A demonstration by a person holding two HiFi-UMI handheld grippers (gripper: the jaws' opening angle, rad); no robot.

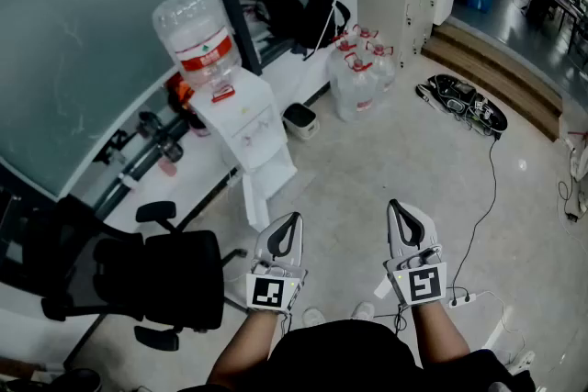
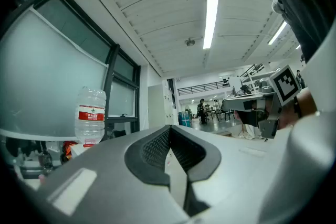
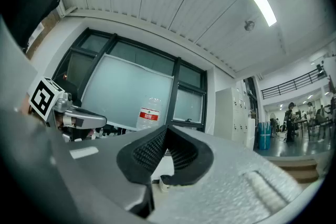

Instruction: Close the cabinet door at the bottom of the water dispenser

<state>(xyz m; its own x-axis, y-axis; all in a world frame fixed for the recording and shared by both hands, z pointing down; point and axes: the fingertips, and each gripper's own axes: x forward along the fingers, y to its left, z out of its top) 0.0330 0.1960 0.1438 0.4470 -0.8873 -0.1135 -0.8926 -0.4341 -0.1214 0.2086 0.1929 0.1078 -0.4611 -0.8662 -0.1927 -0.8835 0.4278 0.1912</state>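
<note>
Cabinet door (image 1: 267, 184) at 11 o'clock from left gripper (image 1: 292, 222), nearer than right gripper (image 1: 397, 210); all fingers pressed together, empty.

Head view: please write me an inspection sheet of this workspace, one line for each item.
Surface: pale floor; no table.
Job's things: white water dispenser, bottle on top; its bottom door looks ajar, not certain.
Clutter: office chair, spare bottles, black gear on the floor.
Grippers: left gripper and right gripper both shut, empty, apart from the dispenser.
Cables: black cable runs to a power strip.
Surroundings: glass wall, steps, people at desks far off.
</note>
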